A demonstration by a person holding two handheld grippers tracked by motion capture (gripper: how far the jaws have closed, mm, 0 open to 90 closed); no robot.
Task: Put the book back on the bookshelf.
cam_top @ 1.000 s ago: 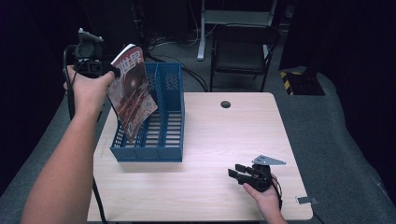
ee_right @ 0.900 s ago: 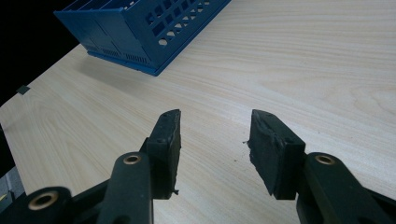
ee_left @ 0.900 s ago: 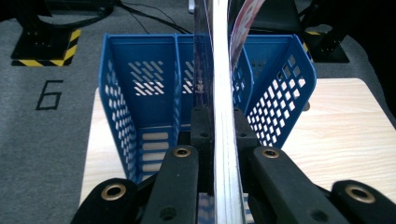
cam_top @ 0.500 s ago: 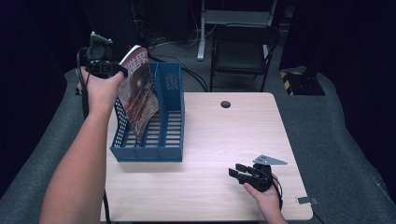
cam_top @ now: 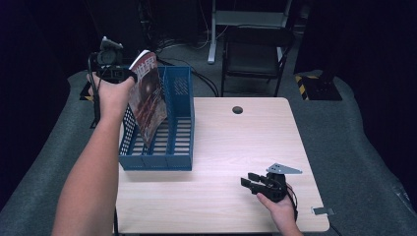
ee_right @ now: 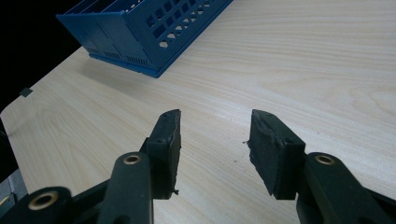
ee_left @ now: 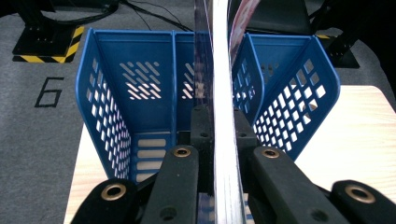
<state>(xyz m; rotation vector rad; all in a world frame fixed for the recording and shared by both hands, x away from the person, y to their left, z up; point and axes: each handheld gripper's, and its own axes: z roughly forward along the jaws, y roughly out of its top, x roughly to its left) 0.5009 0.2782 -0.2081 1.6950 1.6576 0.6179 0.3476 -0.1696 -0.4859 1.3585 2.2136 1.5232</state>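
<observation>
A magazine (cam_top: 149, 96) with a reddish cover hangs tilted over the blue slotted file rack (cam_top: 179, 142) at the table's left, its lower end down in the rack's left slot. My left gripper (cam_top: 129, 76) is shut on the magazine's upper edge, held high at the far left. In the left gripper view the magazine (ee_left: 223, 116) runs edge-on between the jaws, with the rack (ee_left: 112, 135) below. My right gripper (cam_top: 250, 181) rests low near the table's front right, open with nothing between its pads (ee_right: 169, 140).
The wooden table (cam_top: 246, 142) has a round cable hole (cam_top: 238, 109) at the back. A chair (cam_top: 255, 54) and a metal stand are behind the table. Yellow-black floor markings lie at both sides. A small grey tab (cam_top: 322, 211) sits at the front right edge.
My left gripper has carried the magazine rightward and down, and its lower end has sunk further into the rack. The right gripper has stayed where it was.
</observation>
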